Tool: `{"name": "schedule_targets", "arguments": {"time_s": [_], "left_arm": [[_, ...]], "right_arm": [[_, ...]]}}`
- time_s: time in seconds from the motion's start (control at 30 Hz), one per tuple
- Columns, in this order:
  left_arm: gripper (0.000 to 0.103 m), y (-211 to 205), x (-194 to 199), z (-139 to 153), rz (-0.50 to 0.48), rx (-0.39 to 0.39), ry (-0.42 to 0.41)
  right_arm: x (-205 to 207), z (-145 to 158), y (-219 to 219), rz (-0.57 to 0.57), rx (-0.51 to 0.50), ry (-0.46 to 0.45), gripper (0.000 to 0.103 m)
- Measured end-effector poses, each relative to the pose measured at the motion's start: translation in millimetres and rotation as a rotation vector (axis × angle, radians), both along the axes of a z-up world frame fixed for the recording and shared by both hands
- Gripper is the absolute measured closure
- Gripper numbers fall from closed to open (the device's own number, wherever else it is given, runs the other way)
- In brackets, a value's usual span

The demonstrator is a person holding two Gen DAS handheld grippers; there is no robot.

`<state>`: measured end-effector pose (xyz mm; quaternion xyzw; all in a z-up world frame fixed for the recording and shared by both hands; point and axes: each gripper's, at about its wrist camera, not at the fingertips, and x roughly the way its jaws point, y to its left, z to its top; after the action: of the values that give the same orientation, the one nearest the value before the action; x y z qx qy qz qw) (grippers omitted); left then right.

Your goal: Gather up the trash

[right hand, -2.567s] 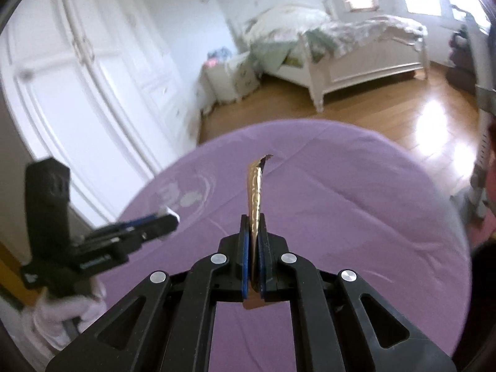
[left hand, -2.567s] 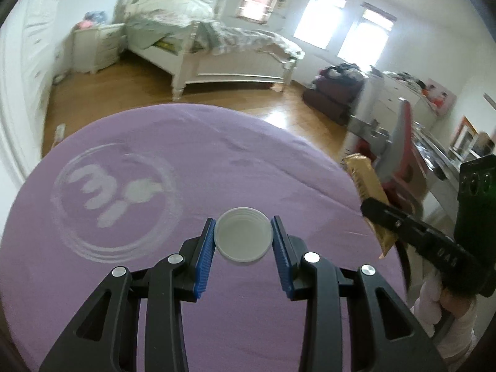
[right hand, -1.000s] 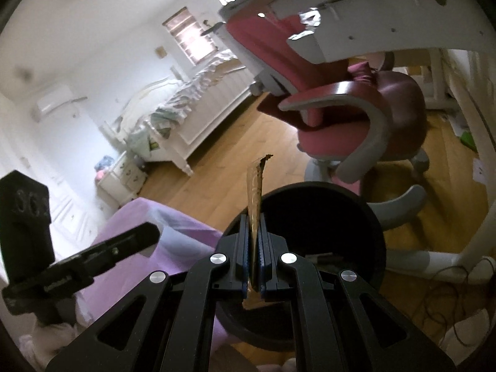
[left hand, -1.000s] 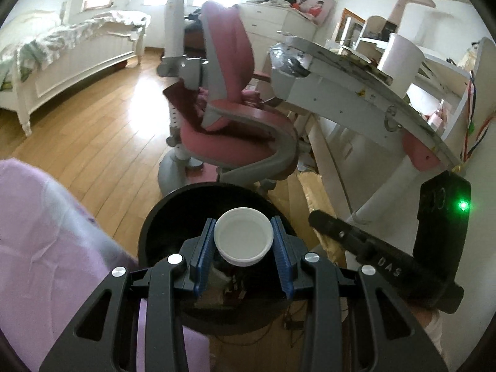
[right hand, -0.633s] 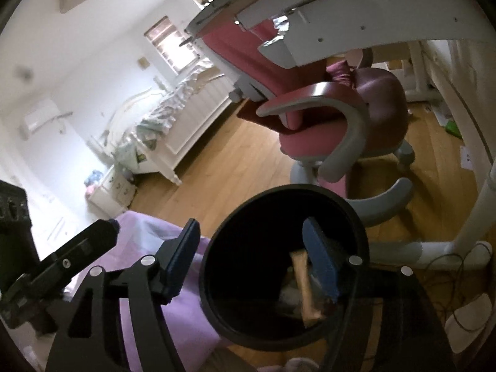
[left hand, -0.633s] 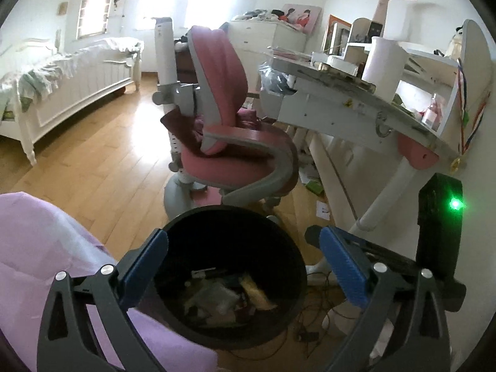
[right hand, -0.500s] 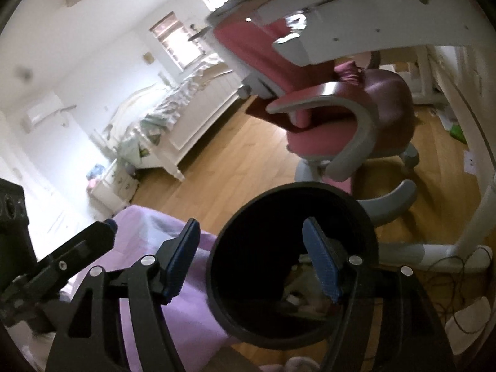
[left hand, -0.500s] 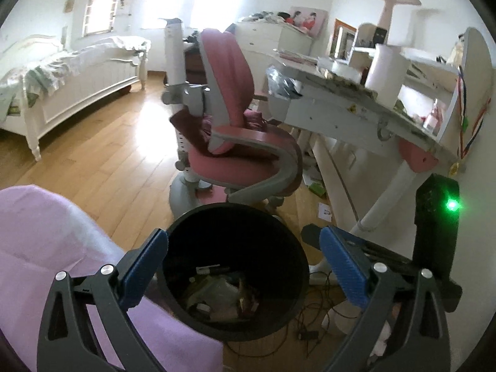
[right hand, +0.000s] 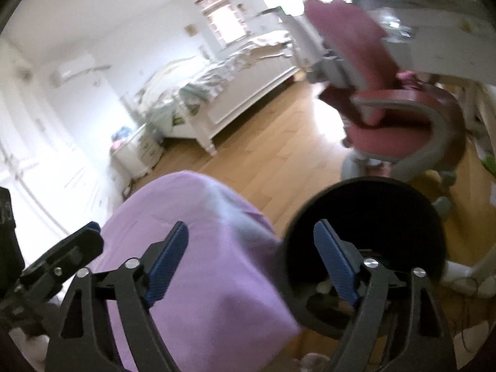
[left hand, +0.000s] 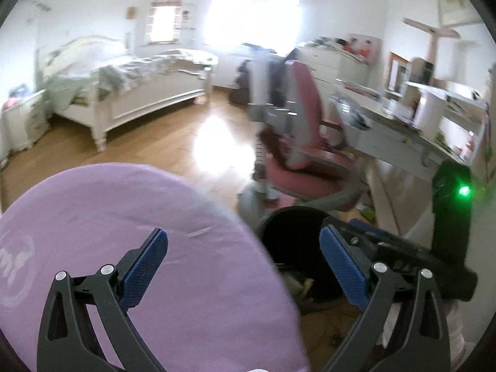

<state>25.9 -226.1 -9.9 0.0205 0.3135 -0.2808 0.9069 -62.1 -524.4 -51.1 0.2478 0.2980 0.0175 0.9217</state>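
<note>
Beside the purple-covered table [left hand: 130,217], the left gripper [left hand: 245,260] hangs spread and empty; the right gripper [right hand: 251,254] (also empty) is opening over the black trash bin [right hand: 372,210].

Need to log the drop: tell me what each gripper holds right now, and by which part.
Nothing is held. The left gripper stands open and empty; the right gripper is opening, with nothing between its fingers, beside the black bin.
</note>
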Motion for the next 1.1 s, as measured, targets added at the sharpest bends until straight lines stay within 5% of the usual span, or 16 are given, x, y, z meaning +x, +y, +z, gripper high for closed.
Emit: {"name": "schedule_targets", "arguments": {"time_s": [0.47,0.63,0.73,1.1], "left_arm": [[0.005,186,14,-42,0.531,0.092,0.001],[0.005,221,8,-52,0.603,0.063,0.025],[0.005,237,7,-51,0.624,0.021,0.032],[0.005,239,9,-51,0.641,0.059,0.034]], "right_arm": [[54,34,189,0.241,-0.188,-0.143,0.005],[65,28,249,0.262,-0.318,-0.198,0.005],[68,22,266,0.289,-0.313,-0.207,0.005],[68,17,273,0.297,-0.305,-0.23,0.005]]}}
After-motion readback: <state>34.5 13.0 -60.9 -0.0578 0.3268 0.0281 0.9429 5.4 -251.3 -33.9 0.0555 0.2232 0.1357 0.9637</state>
